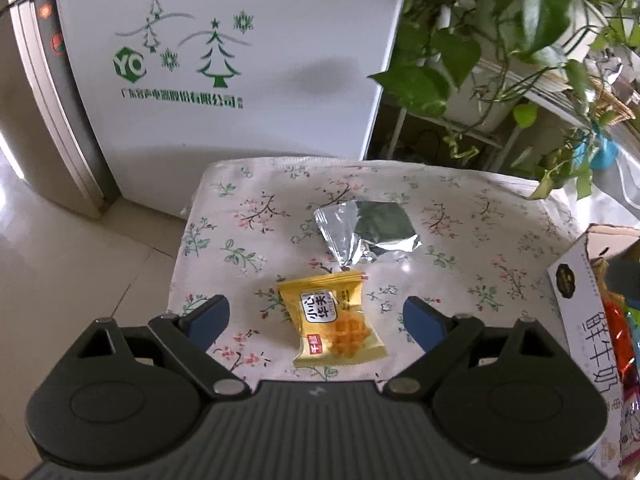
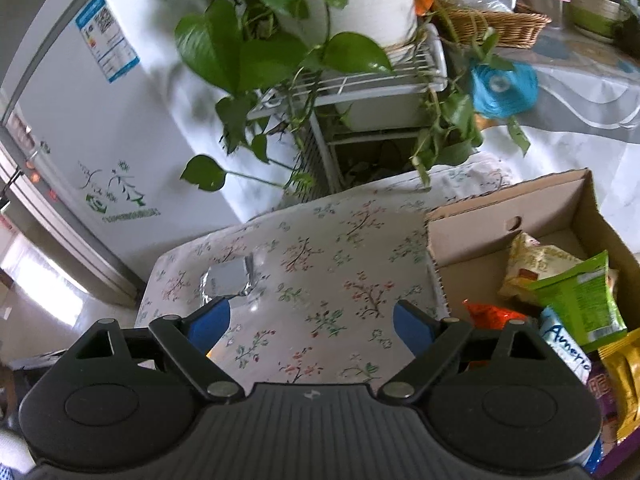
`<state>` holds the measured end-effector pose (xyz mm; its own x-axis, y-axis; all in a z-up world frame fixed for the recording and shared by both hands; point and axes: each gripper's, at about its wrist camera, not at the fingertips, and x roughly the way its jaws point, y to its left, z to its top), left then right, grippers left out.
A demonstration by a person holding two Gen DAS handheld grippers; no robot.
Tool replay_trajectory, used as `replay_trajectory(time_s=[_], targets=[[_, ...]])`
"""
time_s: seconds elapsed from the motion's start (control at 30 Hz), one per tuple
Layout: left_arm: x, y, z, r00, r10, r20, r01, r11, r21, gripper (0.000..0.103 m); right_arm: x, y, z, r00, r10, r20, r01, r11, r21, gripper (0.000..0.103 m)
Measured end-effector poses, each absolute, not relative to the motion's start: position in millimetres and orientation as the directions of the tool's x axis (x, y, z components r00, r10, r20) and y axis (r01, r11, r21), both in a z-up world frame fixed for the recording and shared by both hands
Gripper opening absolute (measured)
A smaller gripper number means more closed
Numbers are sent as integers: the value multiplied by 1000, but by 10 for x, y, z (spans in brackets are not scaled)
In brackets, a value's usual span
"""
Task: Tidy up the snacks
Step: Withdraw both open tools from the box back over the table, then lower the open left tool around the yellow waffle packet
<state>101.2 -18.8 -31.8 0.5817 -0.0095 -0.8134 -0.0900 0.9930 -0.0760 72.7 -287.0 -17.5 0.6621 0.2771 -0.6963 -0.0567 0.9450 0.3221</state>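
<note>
Yellow snack packet (image 1: pixel 334 320) lengthwise between wide-spread left gripper (image 1: pixel 316 320) fingers, untouched; right gripper (image 2: pixel 312 326) wide, empty.

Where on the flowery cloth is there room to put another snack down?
The floral cloth is bare between the silver foil packet and the cardboard box, and along the far edge by the plant stand. It is tighter where the yellow snack packet lies just in front of the foil one. The box is crowded with snack bags.

I read "YC" on the white fridge (image 1: pixel 240 60), "鲜牛奶" on the box (image 1: pixel 596 344), and "Americ" on a blue-lettered packet (image 2: pixel 568 350).
</note>
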Motion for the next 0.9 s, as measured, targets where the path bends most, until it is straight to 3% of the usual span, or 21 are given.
replay_trajectory(time_s=[0.67, 0.83, 0.9], targets=[[1438, -375, -920, 481, 42, -876, -78, 997, 5, 93, 785, -2749, -305, 635, 245, -733, -56, 960, 273, 93], [1429, -354, -991, 489, 42, -871, -75, 997, 7, 83, 811, -2704, -372, 621, 246, -744, -62, 962, 266, 93], [1429, -343, -970, 498, 29, -867, -67, 998, -5, 66, 818, -2677, -395, 615, 248, -748, -67, 962, 264, 93]])
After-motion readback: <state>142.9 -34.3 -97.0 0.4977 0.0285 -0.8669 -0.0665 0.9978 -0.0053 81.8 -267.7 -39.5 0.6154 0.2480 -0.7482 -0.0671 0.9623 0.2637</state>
